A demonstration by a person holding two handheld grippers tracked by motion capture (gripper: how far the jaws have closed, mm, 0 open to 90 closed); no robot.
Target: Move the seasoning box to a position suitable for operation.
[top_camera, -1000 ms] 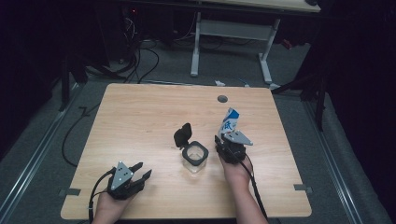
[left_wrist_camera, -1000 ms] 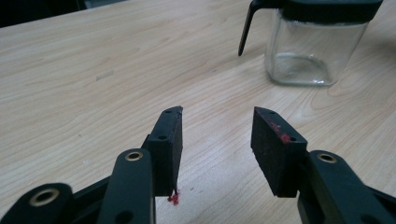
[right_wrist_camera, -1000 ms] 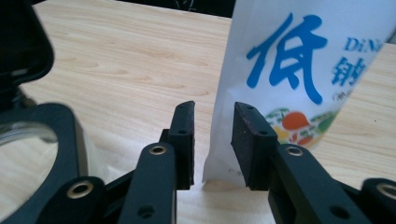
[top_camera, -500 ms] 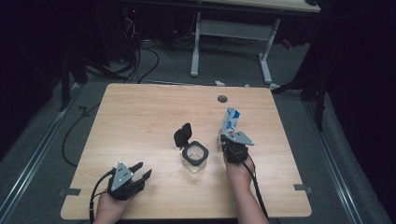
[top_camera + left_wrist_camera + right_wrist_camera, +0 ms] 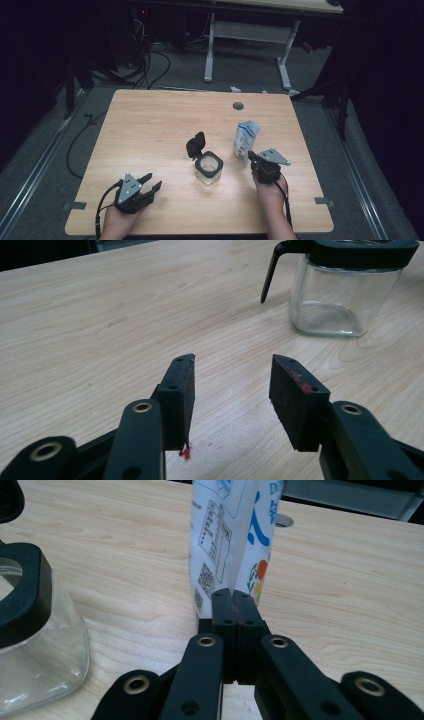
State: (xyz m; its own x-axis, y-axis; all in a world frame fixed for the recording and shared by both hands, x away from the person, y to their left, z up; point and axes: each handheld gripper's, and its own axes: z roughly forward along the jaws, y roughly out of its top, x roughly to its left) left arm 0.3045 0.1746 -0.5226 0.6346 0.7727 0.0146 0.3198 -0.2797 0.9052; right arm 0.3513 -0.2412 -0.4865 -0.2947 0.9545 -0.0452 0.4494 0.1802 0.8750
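A white and blue carton (image 5: 246,138) stands upright right of the table's middle. My right gripper (image 5: 252,157) is just right of its base and shut, with nothing between the pads. In the right gripper view the closed jaws (image 5: 233,595) point at the carton (image 5: 232,535) close behind them. A square glass jar (image 5: 208,169) with a black rim and a raised hinged lid (image 5: 195,144) sits at the centre. My left gripper (image 5: 152,181) rests near the front left edge, open and empty. Its pads (image 5: 181,390) frame bare wood, with the jar (image 5: 345,295) ahead on the right.
The wooden table (image 5: 150,125) has a round cable hole (image 5: 238,105) near its far edge. In the right gripper view the jar (image 5: 35,645) is close at the left. Cables and a white desk frame (image 5: 250,35) lie on the floor beyond the table.
My right gripper has slid to the right, off the carton, and its jaws have come together. The carton stays standing. The left gripper has not moved.
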